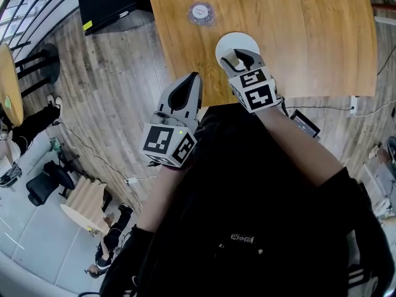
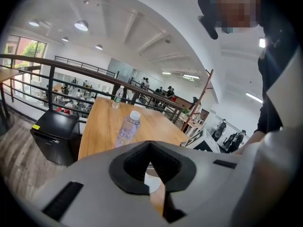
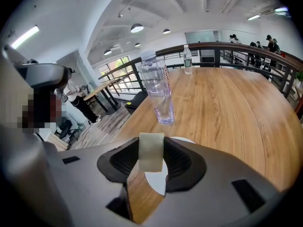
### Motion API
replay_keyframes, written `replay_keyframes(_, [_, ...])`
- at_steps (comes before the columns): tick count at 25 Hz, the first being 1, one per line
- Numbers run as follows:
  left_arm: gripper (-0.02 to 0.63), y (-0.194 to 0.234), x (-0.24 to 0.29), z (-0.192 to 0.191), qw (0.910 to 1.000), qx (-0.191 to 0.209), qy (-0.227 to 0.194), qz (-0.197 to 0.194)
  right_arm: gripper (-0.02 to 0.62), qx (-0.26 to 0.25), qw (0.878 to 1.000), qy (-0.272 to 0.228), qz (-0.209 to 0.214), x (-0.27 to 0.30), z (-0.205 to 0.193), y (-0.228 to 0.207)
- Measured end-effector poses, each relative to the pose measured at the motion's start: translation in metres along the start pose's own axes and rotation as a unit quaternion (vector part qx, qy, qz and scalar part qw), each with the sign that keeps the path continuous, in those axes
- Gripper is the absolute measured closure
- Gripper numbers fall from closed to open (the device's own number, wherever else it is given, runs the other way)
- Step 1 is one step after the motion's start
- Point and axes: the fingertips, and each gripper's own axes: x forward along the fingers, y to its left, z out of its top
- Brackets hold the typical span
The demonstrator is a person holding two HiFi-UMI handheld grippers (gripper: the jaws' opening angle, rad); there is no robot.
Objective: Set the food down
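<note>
Food first: it's a pale little block (image 3: 151, 151), pinched upright between the jaws of the right hand-held gripper (image 1: 239, 59). It hangs over a white plate (image 1: 232, 42) and isn't down on it yet. The jaws sit fairly wide because the block fills the gap, and only the tips seem to have it.

The left hand-held gripper (image 2: 150, 145) is closed up with nothing in it. It hovers off the near edge of the desk (image 1: 309, 36), over the floor, so it's doing nothing for the plate.

What I'd worry about from where I'm standing:
- The plate sits close to the desk's near edge. If the jaws let go from any height, I reckon the block could bounce or tip over and end up off the plate, maybe off the desk.
- Coming down too far could knock the jaw tips into the plate and shove it, and nothing is steadying it.
- The block looks soft-ish. It might cling to one pad when the jaws open and get dragged sideways.

The clear bottle (image 3: 158, 91) stands beyond the plate, well apart, so I doubt it gets clipped unless the gripper overshoots forward.
</note>
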Motion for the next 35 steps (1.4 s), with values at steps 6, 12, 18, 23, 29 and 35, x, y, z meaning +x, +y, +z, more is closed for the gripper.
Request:
replay_keyframes(6, [0.601, 0.001, -0.009, -0.007, 1.0, -0.002, 0.003, 0.006, 0.425, -0.01, 0.999, 0.025, -0.024, 0.018, -0.026, -0.012])
replay_keyframes(12, [0.601, -0.001, -0.012, -0.01, 1.0, -0.006, 0.003, 0.003, 0.425, -0.018, 0.998, 0.056, -0.038, 0.038, -0.043, -0.011])
replay_keyframes(18, [0.601, -0.005, -0.012, -0.014, 1.0, -0.007, 0.006, 0.002, 0.425, -0.041, 0.995, 0.075, -0.052, 0.05, -0.057, -0.016])
replay_keyframes(23, [0.601, -0.006, -0.01, -0.017, 0.9999, -0.007, 0.01, 0.001, 0.425, -0.046, 0.994, 0.084, -0.06, 0.056, -0.063, -0.02])
replay_keyframes(29, [0.601, -0.007, -0.012, -0.021, 0.9998, -0.009, 0.014, 0.004, 0.423, -0.052, 0.992, 0.089, -0.074, 0.058, -0.067, -0.025])
replay_keyframes(35, [0.601, -0.01, -0.012, -0.022, 0.9998, -0.012, 0.014, 0.002, 0.425, -0.054, 0.991, 0.1, -0.074, 0.057, -0.075, -0.028])
